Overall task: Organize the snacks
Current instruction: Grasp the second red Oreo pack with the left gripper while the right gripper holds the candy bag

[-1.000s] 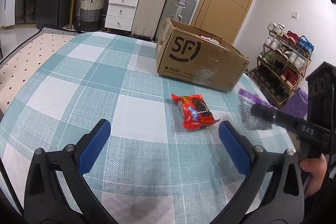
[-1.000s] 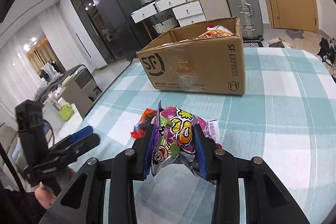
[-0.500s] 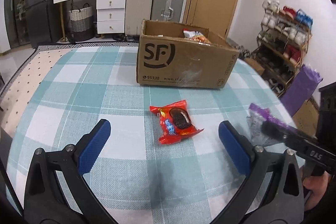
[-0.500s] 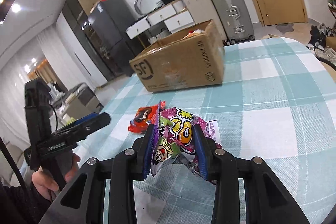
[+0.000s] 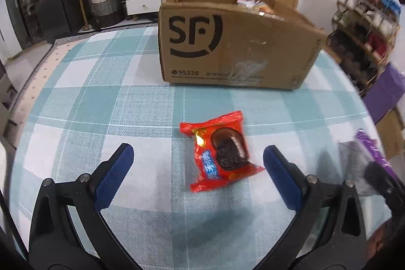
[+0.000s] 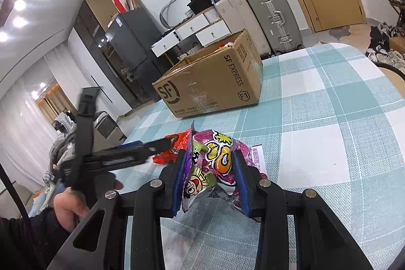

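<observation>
In the right wrist view, most of the red snack packet (image 6: 177, 147) is hidden behind the left gripper (image 6: 162, 143) and the purple snack bag (image 6: 215, 168). In the left wrist view, the right gripper (image 5: 379, 176) is blurred at the lower right edge. Compared with a second ago, the cardboard box (image 5: 235, 47) is seen closer and larger, and the red packet (image 5: 222, 153) is now framed between the spread-apart fingers of the left gripper (image 5: 197, 179), flat on the checked tablecloth (image 5: 101, 98). The purple bag is clamped by the right gripper (image 6: 210, 176) at lower centre. Snacks are glimpsed inside the box, top centre.
</observation>
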`<state>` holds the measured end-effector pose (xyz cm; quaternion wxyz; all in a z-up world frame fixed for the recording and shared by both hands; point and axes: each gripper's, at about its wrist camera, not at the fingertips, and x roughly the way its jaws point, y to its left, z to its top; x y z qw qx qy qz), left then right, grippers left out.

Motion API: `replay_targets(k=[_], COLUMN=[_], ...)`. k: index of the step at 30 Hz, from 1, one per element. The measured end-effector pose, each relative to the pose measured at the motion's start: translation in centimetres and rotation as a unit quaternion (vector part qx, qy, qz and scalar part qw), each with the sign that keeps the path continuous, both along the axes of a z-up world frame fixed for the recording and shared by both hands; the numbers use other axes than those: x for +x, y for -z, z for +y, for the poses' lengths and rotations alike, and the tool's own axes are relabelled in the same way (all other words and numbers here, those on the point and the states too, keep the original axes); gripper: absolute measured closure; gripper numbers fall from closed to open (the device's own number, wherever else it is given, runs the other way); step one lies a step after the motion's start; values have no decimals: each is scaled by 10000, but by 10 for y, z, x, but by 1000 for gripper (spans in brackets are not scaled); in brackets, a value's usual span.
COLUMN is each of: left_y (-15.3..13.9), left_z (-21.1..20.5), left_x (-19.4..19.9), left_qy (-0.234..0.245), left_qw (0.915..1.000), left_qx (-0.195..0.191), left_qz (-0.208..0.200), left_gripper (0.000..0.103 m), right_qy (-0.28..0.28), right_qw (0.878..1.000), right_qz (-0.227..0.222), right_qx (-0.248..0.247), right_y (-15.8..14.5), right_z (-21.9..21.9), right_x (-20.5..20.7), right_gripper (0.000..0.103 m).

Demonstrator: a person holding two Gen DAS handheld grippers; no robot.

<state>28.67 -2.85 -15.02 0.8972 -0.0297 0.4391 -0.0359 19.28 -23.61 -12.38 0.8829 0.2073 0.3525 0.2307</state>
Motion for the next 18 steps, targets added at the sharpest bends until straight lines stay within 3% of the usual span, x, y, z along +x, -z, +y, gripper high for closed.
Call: replay_targets(k=[2,4,6,8,9,11,18], left_y=[3,7,12,17,19,19,16], left_z=[-3,-6,-7,-5,-4,-3,14], left_x=[7,14,21,25,26,24,3], left_qy=[78,24,7,100,120,150,207], left_qw=[9999,9998,9994,9987,9984,9986,9975], left_qx=[-93,91,113,-42,-124,-116,-327], left_qz=[85,193,330,491,537,493,589], left_gripper=[7,8,17,33,36,61,61], right_qy=[18,28,10,13,20,12,8], right_qw=[10000,9999,9999,9998,9998,9999,9998], right_qz=[2,2,8,17,14,-6,-32], right_qx=[61,99,145,175,180,171,221], right_y=[1,1,1,2,1,1,1], right_z=[-2,-4,-5,-5,-5,-4,-5], right_x=[0,0,0,0,0,0,1], right_gripper=[67,67,67,67,67,67,67])
